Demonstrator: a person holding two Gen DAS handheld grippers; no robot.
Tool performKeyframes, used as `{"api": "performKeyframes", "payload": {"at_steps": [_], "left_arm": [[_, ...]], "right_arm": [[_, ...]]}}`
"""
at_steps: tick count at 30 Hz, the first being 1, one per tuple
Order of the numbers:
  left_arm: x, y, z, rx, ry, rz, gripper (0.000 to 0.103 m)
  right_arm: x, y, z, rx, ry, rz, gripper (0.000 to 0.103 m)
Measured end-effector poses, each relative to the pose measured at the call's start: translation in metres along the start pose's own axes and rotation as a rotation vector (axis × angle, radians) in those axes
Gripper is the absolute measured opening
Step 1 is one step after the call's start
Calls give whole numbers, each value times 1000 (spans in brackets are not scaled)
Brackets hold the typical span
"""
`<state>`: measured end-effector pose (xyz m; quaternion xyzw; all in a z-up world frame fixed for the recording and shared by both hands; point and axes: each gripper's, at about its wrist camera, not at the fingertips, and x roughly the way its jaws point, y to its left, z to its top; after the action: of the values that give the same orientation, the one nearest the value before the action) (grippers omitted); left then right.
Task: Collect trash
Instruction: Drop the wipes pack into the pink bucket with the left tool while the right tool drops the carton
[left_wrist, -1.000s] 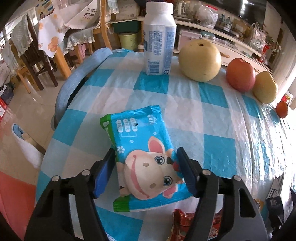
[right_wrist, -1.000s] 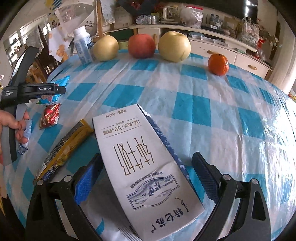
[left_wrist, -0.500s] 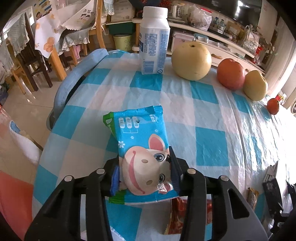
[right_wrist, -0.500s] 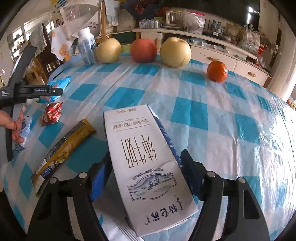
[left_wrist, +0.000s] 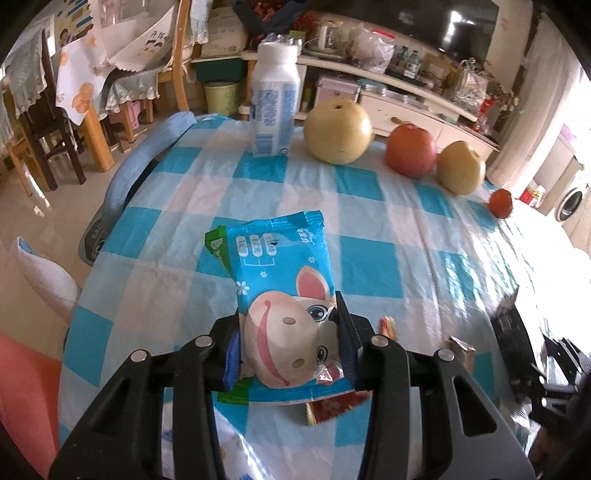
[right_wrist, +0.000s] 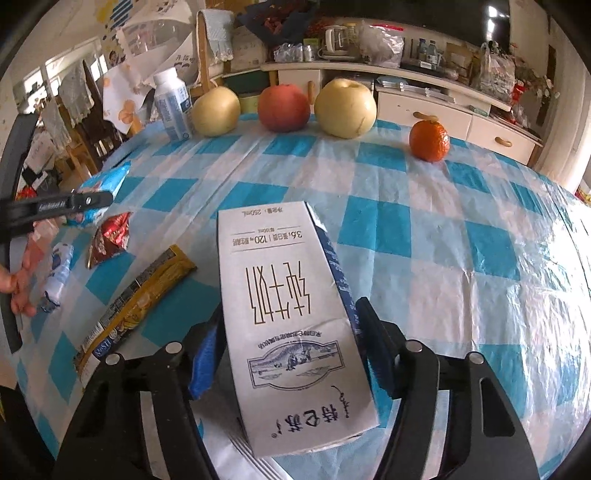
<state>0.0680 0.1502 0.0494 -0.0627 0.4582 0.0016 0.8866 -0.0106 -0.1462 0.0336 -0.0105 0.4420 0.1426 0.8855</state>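
My left gripper (left_wrist: 288, 347) is shut on a blue snack packet (left_wrist: 280, 295) with a cartoon pig, holding its near end just above the checked tablecloth (left_wrist: 388, 266). A red wrapper (left_wrist: 332, 406) lies under it. In the right wrist view a white milk carton (right_wrist: 288, 314) lies lengthwise between the fingers of my right gripper (right_wrist: 286, 343). Its jaws are closing and the pads touch both sides of the carton. At the far left of that view are the left gripper (right_wrist: 74, 203) and the person's hand (right_wrist: 22, 280).
A yellow wrapper (right_wrist: 140, 299), the red wrapper (right_wrist: 110, 236) and a small white-blue wrapper (right_wrist: 57, 273) lie left of the carton. Along the far edge stand a white bottle (right_wrist: 173, 103), two pears (right_wrist: 216, 110), an apple (right_wrist: 283, 107) and an orange (right_wrist: 429, 142). Chairs stand beyond the table's left edge.
The left jaws closed onto the blue packet and lifted it slightly toward me. The right jaws narrowed from wide open until they met the carton's sides.
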Motion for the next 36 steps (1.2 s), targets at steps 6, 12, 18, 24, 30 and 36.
{"api": "performKeyframes", "payload": {"at_steps": [6,12,18,24,30,36], "left_arm": [[-20,-3,-14,20,-19,-35,43],[-45,-4,-29,37,-49,-55,43],[-71,1,-46,14,-77,-93,43],[-87,8,-59,-6,-91,-112,43],[-99,25,-63,-22,-112,-116,43],[-111,51,-64,-64,-134,-93,43]], "right_arm": [[-12,3,1,15,-44,-8,65],[-29,7,3,39,-114,-14,64],[-46,10,5,80,-175,14,64],[-54,18,4,135,-177,100,64],[-60,44,3,161,-166,199,64],[-64,68,7,187,-151,303,64]]}}
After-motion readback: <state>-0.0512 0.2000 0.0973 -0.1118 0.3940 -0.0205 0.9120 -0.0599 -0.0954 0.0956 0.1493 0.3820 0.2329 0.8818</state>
